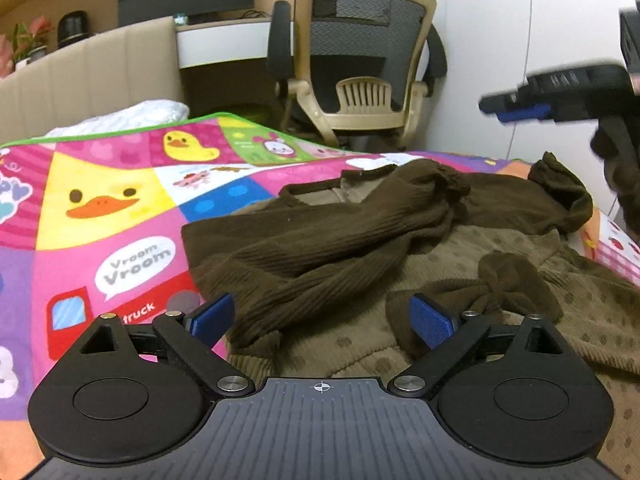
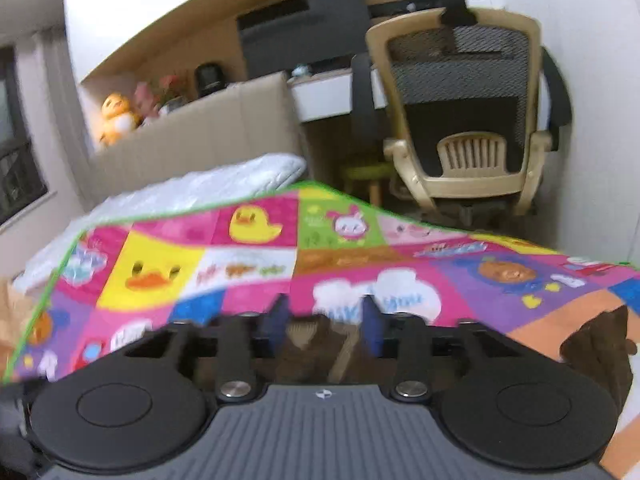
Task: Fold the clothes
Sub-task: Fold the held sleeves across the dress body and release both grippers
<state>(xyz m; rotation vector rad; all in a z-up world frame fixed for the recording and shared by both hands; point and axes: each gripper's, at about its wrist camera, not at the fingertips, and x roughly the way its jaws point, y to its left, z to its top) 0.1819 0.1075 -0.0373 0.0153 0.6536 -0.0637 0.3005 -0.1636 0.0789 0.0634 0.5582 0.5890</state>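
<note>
A dark brown ribbed garment [image 1: 320, 232] with an olive dotted lower part [image 1: 500, 264] lies crumpled on a colourful cartoon play mat [image 1: 100, 200]. One sleeve is thrown across its chest. Its neckline points away from me. My left gripper [image 1: 322, 318] hovers low over the garment's near edge, open, with nothing between its blue pads [image 1: 212, 316]. My right gripper [image 1: 520, 110] hangs blurred in the air at the upper right, above the garment's far sleeve. In the right wrist view the right gripper [image 2: 324, 322] is partly open over brown fabric [image 2: 308, 344], holding nothing.
The mat [image 2: 360, 240] covers a bed with white bedding [image 1: 132, 116] and a beige padded headboard [image 1: 80, 68] at the far left. A beige mesh office chair [image 1: 360, 60] and a desk stand beyond the mat's far edge. A white wall is on the right.
</note>
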